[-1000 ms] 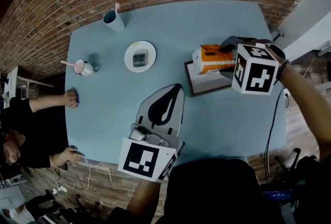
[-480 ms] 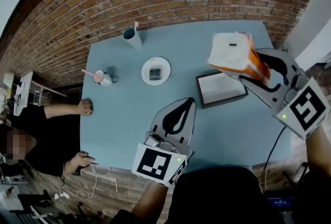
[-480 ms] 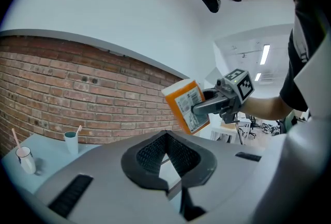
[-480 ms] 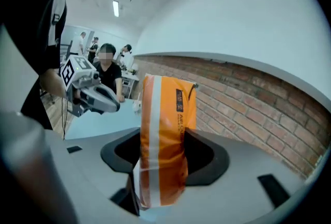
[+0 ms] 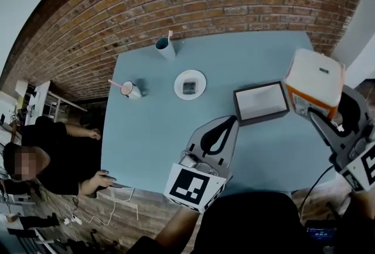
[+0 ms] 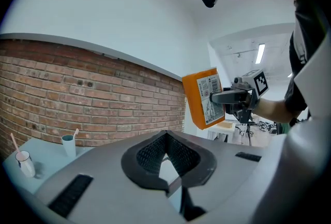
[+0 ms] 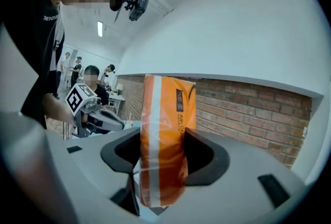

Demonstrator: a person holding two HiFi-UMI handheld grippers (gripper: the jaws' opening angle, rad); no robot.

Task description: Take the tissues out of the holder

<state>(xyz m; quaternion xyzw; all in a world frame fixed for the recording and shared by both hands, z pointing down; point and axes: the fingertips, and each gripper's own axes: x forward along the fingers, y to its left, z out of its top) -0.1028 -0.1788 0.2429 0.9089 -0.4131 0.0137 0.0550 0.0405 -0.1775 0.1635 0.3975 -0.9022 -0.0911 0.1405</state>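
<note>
My right gripper [image 5: 314,111] is shut on an orange and white tissue pack [image 5: 313,81] and holds it in the air over the table's right edge. The pack stands upright between the jaws [image 7: 165,135]. The dark-framed holder [image 5: 263,117] lies on the blue table to the pack's left, with a pale inside and nothing in it. My left gripper [image 5: 229,124] rests near the front edge, jaws together and nothing in them. From the left gripper view, the tissue pack [image 6: 206,98] hangs high at the right in the right gripper [image 6: 232,98].
A teal cup [image 5: 165,46], a white mug with a straw [image 5: 130,90] and a white plate [image 5: 190,84] with a small grey thing stand at the table's back. A person [image 5: 47,159] sits at the left edge, hands on the table. A brick wall lies behind.
The right gripper has lifted the tissue pack out of the holder and carried it up and to the right. The left gripper has stayed where it was.
</note>
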